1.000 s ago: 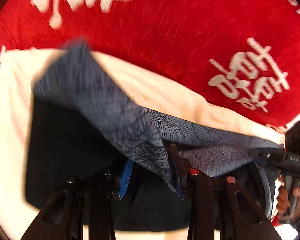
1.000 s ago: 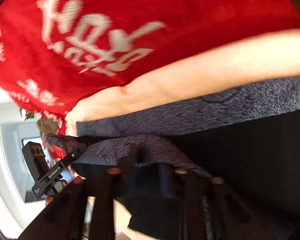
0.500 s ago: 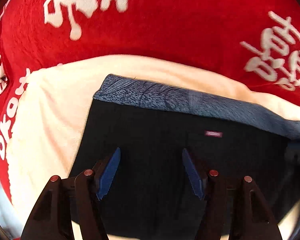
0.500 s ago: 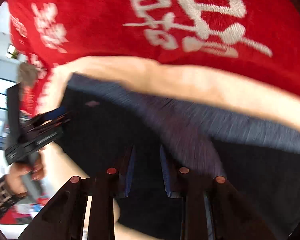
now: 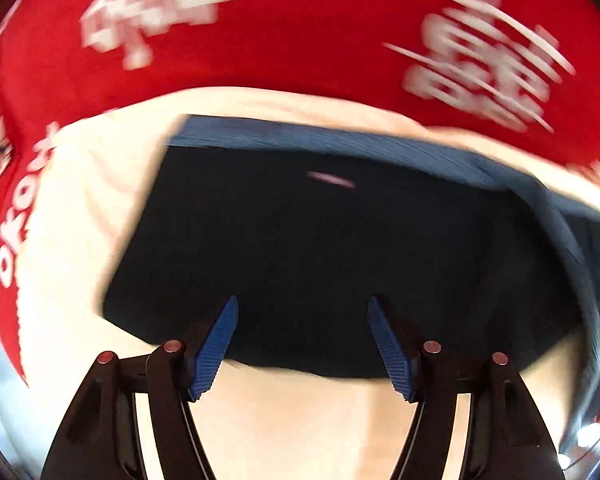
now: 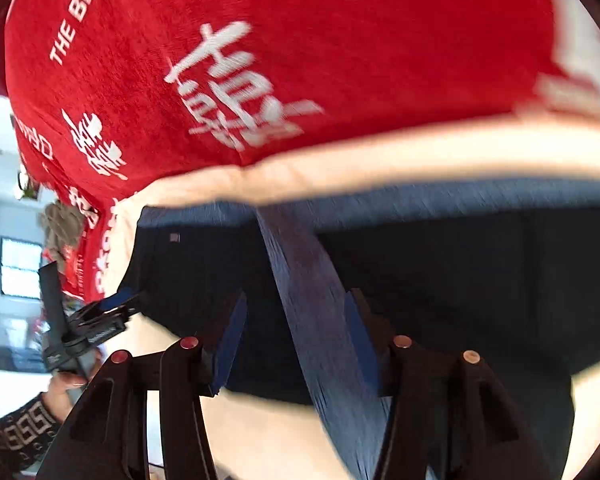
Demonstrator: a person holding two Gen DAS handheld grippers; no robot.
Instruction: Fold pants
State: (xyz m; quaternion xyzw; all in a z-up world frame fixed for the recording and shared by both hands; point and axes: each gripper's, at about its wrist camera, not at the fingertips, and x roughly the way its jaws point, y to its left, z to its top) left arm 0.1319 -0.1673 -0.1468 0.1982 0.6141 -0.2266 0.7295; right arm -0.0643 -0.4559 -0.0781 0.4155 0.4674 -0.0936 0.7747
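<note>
A red cloth (image 5: 320, 60) printed with white characters covers the surface, and a cream sheet (image 5: 80, 208) lies over it. On the cream sheet rest the dark pants (image 5: 320, 248), laid flat in a roughly rectangular fold, with a grey-blue patterned band along the far edge and a small pale label near that band. In the right wrist view a window and pale walls show at the left edge.

The left tongs (image 5: 302, 340) hang above the near edge of the pants, blue pads apart and spreading wider, with nothing pressed between them. The view is blurred.

The right tongs (image 6: 296, 344) are also widening. A strip of grey-blue patterned fabric (image 6: 308, 300) runs from the band at the far edge down between the two pads; the right pad seems to lie against it, the left pad stands clear, so it is not pinched. At the left of this view the left tongs (image 6: 112, 312) appear beside the corner of the pants, held by a hand (image 6: 66, 390) in a patterned sleeve (image 6: 16, 436).
</note>
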